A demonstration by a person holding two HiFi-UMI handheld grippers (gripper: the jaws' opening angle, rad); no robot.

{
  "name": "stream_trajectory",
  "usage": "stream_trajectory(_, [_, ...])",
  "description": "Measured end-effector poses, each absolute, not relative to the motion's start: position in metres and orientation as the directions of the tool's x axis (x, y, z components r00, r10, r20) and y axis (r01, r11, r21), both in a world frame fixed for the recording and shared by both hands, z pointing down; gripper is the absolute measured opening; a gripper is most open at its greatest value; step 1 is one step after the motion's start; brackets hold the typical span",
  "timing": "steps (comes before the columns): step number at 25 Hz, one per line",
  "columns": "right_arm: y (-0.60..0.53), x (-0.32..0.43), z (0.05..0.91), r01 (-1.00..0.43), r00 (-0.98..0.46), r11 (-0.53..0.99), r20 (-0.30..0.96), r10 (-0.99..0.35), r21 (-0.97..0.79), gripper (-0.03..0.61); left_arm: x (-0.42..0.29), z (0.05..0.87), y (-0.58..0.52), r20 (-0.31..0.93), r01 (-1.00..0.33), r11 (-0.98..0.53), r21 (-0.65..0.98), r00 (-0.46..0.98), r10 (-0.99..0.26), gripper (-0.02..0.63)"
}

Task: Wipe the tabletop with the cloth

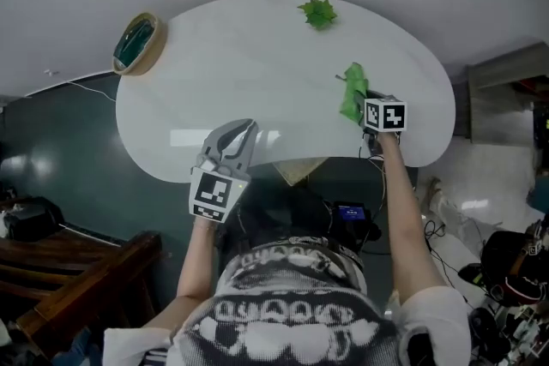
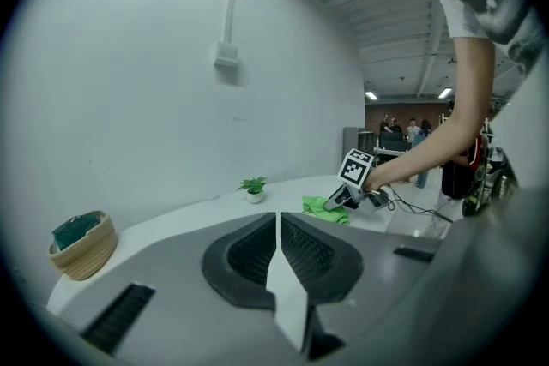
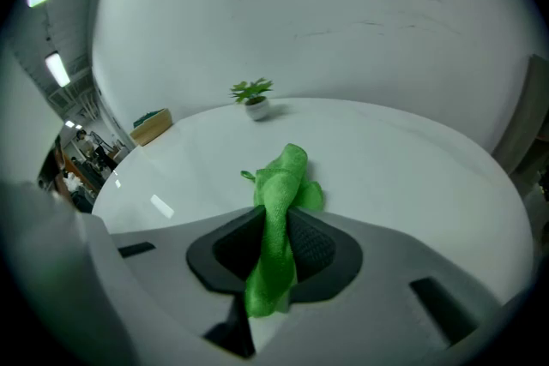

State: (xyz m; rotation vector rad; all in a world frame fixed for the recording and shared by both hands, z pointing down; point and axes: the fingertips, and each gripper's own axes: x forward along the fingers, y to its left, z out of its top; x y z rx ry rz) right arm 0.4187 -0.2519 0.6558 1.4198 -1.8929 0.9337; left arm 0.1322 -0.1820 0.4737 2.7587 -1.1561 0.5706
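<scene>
1. Closest to us is the person's black-and-white patterned shirt (image 1: 300, 313), at the bottom of the head view, with both bare forearms reaching forward from it.
2. At the far left edge of the white rounded tabletop (image 1: 257, 64) we see a round woven basket (image 1: 137, 42) with something dark green inside.
3. To the right of it, over the near edge of the tabletop, is the left gripper (image 1: 243, 131). In the left gripper view its two grey jaws are pressed together and we see nothing between them.
4. Further right, near the far edge, stands a small green plant in a white pot (image 1: 319, 13), well apart from both grippers.
5. On the right part of the tabletop lies the bright green cloth (image 1: 353, 94), bunched into a narrow strip.
6. Just beside it is the right gripper (image 3: 276, 223). Its jaws pinch the near part of the cloth, which runs down between the dark pads (image 3: 313, 244). The crumpled front end of the cloth rests on the white surface in front of the jaws.
</scene>
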Motion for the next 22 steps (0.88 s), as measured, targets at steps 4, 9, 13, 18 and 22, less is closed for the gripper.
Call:
stream_trajectory(4, [-0.234,0.520,0.656,-0.987,-0.159,0.097,0.814,-0.559,-0.127,0.074,0.179,0.479,-0.178,0.387,-0.688,-0.724,-0.057,0.653,-0.651,0.014])
stream_trajectory(9, [-0.200,0.627,0.655,-0.998,-0.038,-0.026,0.834,-0.551,-0.062,0.074,0.223,0.479,-0.169,0.395,-0.661,-0.748,-0.062,0.672,-0.626,0.014])
stream_trajectory(13, [-0.174,0.689,0.657,-0.995,0.032,-0.096,0.849,-0.528,-0.023,0.074,0.241,0.478,-0.164,0.402,-0.657,-0.751,-0.067,0.671,-0.623,0.014])
stream_trajectory(18, [-0.160,0.721,0.661,-0.988,0.064,-0.153,0.846,-0.529,-0.021,0.074,0.239,0.482,-0.157,0.415,-0.676,-0.733,-0.079,0.646,-0.641,0.014])
stream_trajectory(22, [-0.161,0.711,0.657,-0.987,0.070,-0.160,0.834,-0.547,-0.022,0.074,0.229,0.484,-0.148,0.423,-0.681,-0.728,-0.077,0.639,-0.643,0.014])
